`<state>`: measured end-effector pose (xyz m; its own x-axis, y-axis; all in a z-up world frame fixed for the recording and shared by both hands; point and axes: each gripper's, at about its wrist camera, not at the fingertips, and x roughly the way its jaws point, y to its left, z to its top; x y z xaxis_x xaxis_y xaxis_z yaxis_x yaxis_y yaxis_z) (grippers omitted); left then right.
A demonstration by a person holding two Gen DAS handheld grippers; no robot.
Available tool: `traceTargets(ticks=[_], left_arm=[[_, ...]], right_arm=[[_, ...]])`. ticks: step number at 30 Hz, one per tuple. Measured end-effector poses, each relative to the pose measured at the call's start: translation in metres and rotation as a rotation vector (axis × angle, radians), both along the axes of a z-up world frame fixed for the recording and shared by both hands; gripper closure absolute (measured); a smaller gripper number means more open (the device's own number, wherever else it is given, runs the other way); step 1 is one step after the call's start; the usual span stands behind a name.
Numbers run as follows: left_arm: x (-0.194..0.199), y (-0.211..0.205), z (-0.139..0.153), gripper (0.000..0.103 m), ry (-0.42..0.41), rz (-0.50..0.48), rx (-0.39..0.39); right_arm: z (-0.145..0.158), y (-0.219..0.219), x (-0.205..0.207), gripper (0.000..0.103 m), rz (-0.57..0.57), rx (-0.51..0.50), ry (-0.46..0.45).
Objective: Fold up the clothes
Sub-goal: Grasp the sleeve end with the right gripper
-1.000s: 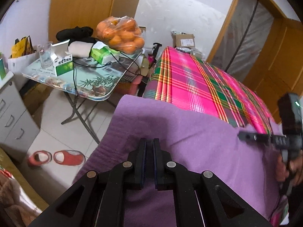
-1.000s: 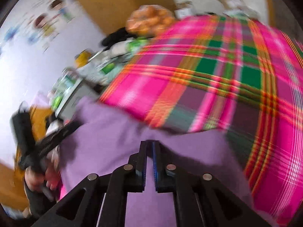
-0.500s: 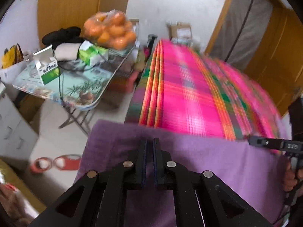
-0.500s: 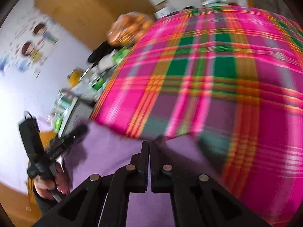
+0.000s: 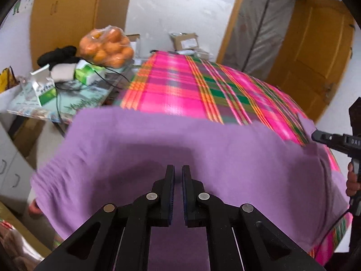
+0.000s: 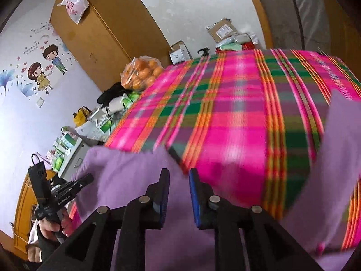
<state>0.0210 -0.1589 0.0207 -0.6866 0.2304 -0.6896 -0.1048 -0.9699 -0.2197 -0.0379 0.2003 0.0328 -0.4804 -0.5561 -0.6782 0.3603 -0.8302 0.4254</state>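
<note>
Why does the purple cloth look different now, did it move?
Yes. The purple cloth has spread farther up over the pink checked blanket in the left view.

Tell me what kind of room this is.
Most likely a home bedroom: a bed under a pink plaid bedspread, cartoon wall stickers, a wooden wardrobe, and a folding side table cluttered with a bag of oranges.

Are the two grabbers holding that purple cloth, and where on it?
The left gripper pinches the purple cloth along its near edge. The right gripper is opening, its pads off the cloth; it holds nothing.
</note>
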Motion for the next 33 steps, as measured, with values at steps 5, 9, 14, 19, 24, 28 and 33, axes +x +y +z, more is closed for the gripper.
traceTargets(ticks=[5,9,14,19,24,28,33], left_arm=[[0.017,0.024,-0.002,0.097,0.006,-0.048,0.017],[0.021,0.046,0.002,0.097,0.028,-0.103,0.057],[0.017,0.081,0.001,0.097,0.039,-0.187,0.058],[0.016,0.100,-0.008,0.097,-0.011,-0.213,0.059],[0.015,0.101,-0.009,0.097,-0.021,-0.201,0.068],[0.015,0.099,-0.010,0.097,-0.025,-0.190,0.085],[0.014,0.094,-0.012,0.097,-0.031,-0.186,0.126]], right_arm=[[-0.003,0.019,0.042,0.084,0.007,-0.030,0.025],[0.002,0.064,0.060,0.077,-0.169,-0.060,0.077],[-0.001,0.105,0.064,0.064,-0.370,0.029,0.067],[-0.005,0.126,0.055,0.064,-0.435,0.019,0.042],[-0.005,0.130,0.033,0.063,-0.465,0.032,0.003],[-0.002,0.095,0.003,0.063,-0.374,0.210,0.031],[-0.025,0.078,-0.040,0.063,-0.386,0.377,-0.038]])
